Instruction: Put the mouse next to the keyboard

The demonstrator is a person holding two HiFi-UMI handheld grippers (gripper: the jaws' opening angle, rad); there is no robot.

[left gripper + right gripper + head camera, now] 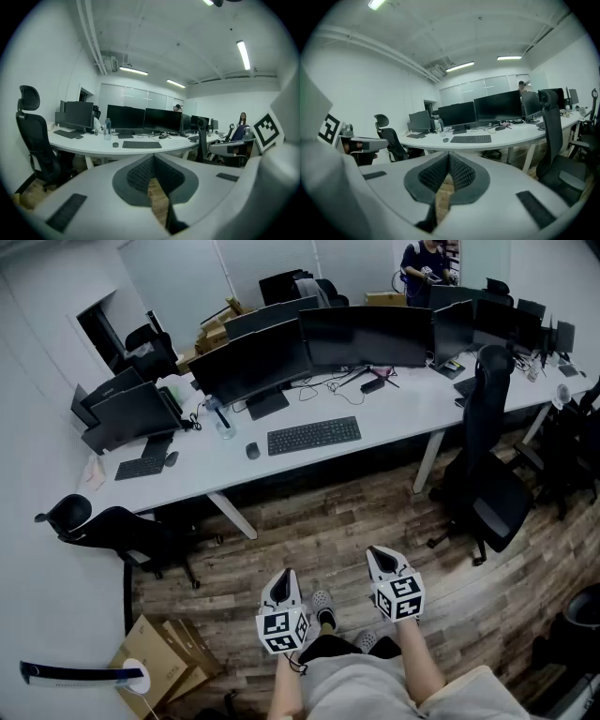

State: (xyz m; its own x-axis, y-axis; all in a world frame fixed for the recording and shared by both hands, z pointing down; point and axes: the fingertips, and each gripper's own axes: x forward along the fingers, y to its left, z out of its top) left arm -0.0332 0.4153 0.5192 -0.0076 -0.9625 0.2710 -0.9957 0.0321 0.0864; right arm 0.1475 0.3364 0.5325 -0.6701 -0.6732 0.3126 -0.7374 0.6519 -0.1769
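A small dark mouse (252, 451) lies on the long white desk (394, 413), a short gap left of a black keyboard (314, 435). The same mouse (115, 145) and keyboard (141, 145) show far off in the left gripper view, and the mouse (446, 139) and keyboard (470, 138) again in the right gripper view. Both grippers hang over the wooden floor, well short of the desk. My left gripper (282, 585) is shut and empty. My right gripper (379, 558) is shut and empty too.
Several dark monitors (361, 336) stand behind the keyboard, with a water bottle (222, 422) to its left. Black office chairs stand at left (112, 526) and right (487, 465). A second keyboard (141, 467) lies further left. Cardboard boxes (164, 662) sit on the floor. A person (424, 268) stands at the back.
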